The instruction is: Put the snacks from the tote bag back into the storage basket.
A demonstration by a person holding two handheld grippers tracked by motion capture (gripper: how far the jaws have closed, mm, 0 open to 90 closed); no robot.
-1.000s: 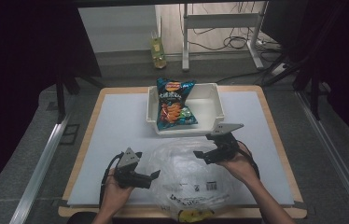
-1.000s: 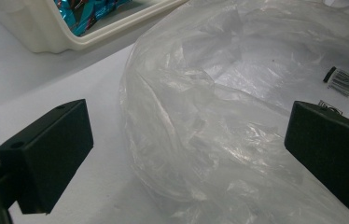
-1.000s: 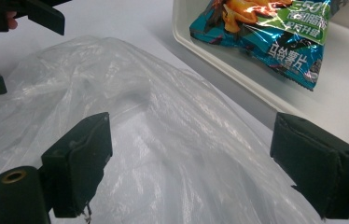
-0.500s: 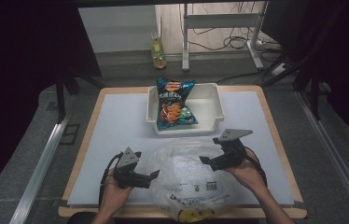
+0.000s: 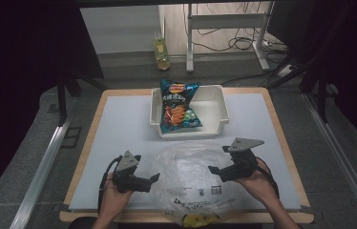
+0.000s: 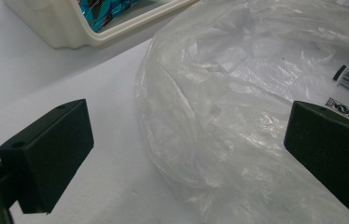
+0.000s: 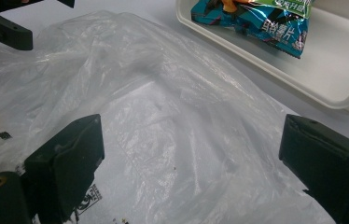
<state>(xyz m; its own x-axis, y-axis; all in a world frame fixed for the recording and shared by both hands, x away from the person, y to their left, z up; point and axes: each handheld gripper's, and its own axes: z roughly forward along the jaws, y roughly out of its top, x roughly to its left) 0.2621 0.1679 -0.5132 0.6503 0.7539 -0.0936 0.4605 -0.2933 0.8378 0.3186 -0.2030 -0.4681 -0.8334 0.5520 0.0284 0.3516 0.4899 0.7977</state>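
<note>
Two grippers flank clear plastic bag [image 5: 191,179] at table's [image 5: 119,124] near edge | left gripper [image 5: 153,179] wide, empty | right gripper [image 5: 213,170] wide, empty | white bin [image 5: 217,112] (chip packet [image 5: 179,107] inside) just behind bag

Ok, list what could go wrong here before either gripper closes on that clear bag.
1. The clear plastic bag is thin, crumpled film; the open left gripper may pinch both layers, so the mouth might not open.
2. The bag hangs over the table near edge, so a tug could drag it off.
3. The right gripper sits near the white bin holding the chip bag; lifted film might snag its rim.
</note>
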